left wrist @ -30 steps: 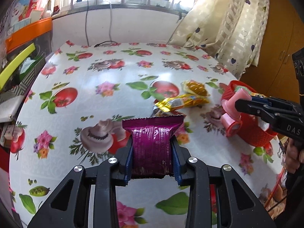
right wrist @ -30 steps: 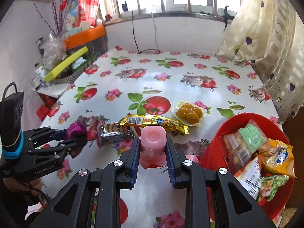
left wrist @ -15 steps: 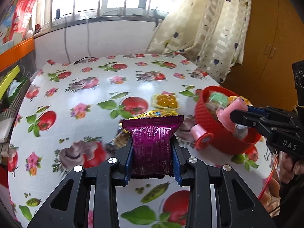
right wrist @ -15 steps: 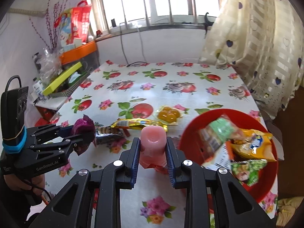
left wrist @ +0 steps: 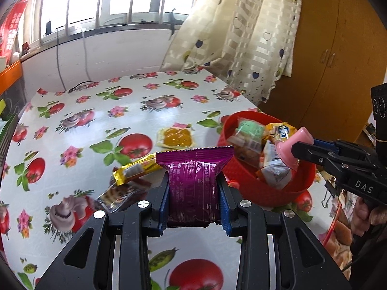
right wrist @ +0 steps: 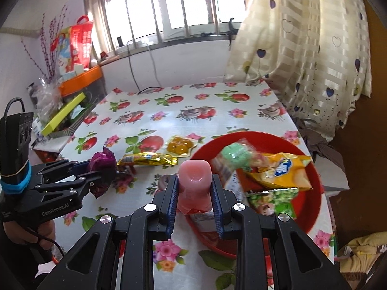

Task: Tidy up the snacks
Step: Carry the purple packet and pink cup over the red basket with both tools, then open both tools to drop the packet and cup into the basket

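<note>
A: Item one, left gripper [left wrist: 194,188]?
B: Blue pads clamped on both sides of a purple snack packet [left wrist: 194,174], held upright above the table [left wrist: 135,118], crimped top edge uppermost.

A: Item two, right gripper [right wrist: 194,188]?
B: Pads pressed together on a pink jelly cup [right wrist: 194,181], carried over the near rim of the red basket [right wrist: 312,207]. From the left wrist view the cup sits at the basket's right edge.

A: Basket contents?
B: A yellow chip bag [right wrist: 278,171], a green round-patterned packet [right wrist: 233,153], a green pea-print packet [right wrist: 273,199], and white-labelled wrappers below; their print is too blurred to read.

A: Loose on the flowered tablecloth?
B: A gold wrapped bar [right wrist: 147,159] left of the basket, a clear pack of four yellow pieces [right wrist: 180,146] just behind it, and a dark biscuit-type packet [left wrist: 121,194] near the left gripper, partly hidden.

A: Surroundings?
B: Barred window [right wrist: 169,7], heart-print curtain [right wrist: 309,48], orange tray [right wrist: 79,79] with clutter at the left.
</note>
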A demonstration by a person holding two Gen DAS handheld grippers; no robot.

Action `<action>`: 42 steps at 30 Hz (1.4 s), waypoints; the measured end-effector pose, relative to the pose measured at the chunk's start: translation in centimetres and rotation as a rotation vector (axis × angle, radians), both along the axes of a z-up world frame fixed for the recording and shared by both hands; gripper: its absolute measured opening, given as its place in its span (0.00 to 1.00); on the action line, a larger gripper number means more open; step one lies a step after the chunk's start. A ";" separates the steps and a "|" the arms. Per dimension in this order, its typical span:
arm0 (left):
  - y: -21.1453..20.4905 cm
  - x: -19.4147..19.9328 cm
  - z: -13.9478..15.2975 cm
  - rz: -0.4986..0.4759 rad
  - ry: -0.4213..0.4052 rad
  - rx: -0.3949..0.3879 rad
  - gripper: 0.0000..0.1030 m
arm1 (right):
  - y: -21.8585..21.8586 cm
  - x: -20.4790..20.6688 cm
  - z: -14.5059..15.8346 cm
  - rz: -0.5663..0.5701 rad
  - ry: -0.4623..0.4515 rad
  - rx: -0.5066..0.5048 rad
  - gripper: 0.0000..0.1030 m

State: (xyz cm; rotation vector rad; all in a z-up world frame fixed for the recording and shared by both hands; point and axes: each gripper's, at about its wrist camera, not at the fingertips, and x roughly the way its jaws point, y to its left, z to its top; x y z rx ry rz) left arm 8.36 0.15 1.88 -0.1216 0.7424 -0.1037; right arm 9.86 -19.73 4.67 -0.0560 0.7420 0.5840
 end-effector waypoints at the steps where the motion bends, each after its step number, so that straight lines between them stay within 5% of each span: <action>1: -0.3 0.1 0.1 -0.006 0.000 0.001 0.34 | -0.3 0.0 0.0 -0.008 -0.001 0.003 0.22; 23: -6.1 3.4 0.8 -0.140 0.007 0.006 0.34 | -6.9 0.4 -1.1 -0.146 0.030 0.001 0.22; 42: -8.8 6.6 0.1 -0.194 0.027 0.003 0.34 | -7.3 1.4 -3.7 -0.135 0.103 -0.031 0.22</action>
